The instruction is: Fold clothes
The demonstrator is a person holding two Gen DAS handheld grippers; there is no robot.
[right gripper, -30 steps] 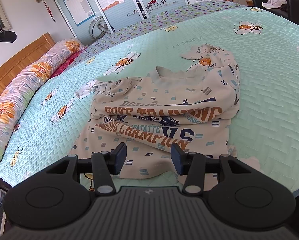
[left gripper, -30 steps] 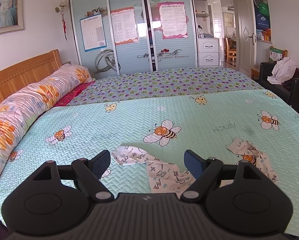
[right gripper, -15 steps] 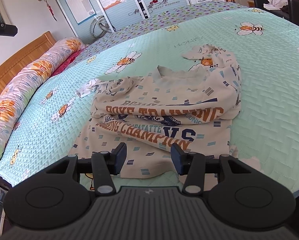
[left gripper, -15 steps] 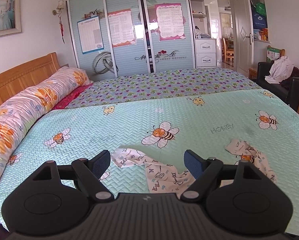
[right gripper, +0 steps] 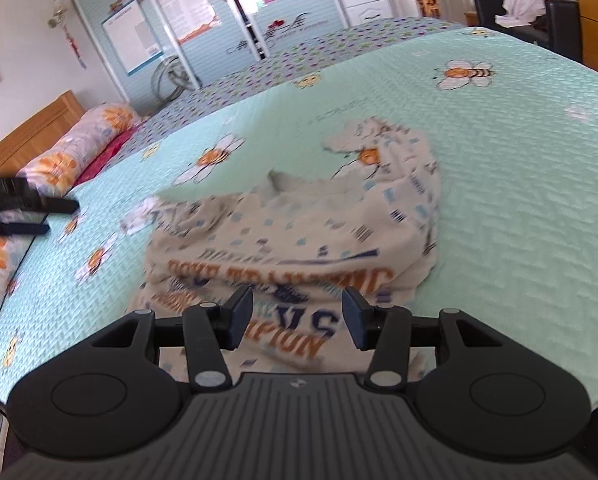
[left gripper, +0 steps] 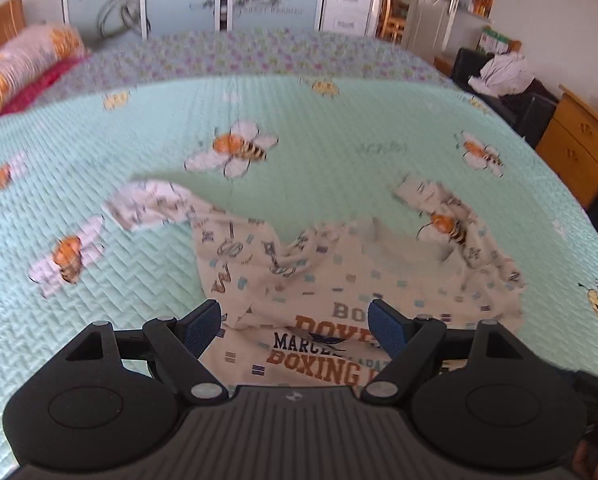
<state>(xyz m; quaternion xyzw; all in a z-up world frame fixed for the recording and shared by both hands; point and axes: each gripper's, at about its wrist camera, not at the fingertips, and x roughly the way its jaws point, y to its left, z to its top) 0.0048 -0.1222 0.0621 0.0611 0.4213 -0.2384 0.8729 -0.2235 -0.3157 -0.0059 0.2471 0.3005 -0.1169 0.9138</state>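
A cream T-shirt [left gripper: 339,280] with orange and navy lettering lies crumpled on the mint bee-print bedspread [left gripper: 299,112], its left sleeve [left gripper: 147,204] stretched out to the left. My left gripper [left gripper: 297,326] hovers over the shirt's printed chest, jaws wide open and nothing between them. In the right wrist view the same T-shirt [right gripper: 299,236] lies ahead, and my right gripper [right gripper: 299,318] stands open above its lower printed part, pads apart from the cloth. The left gripper's fingers [right gripper: 27,204] show at that view's left edge.
A long floral pillow [right gripper: 75,152] and wooden headboard [right gripper: 31,132] line the bed's left side. A wardrobe [right gripper: 203,32] with sliding doors stands beyond. A black chair with white clothes [left gripper: 503,76] and a wooden cabinet [left gripper: 575,144] stand to the right.
The left gripper has dropped and tipped downward, so the shirt's chest now fills its view. The right gripper has moved forward over the shirt. Both stay open.
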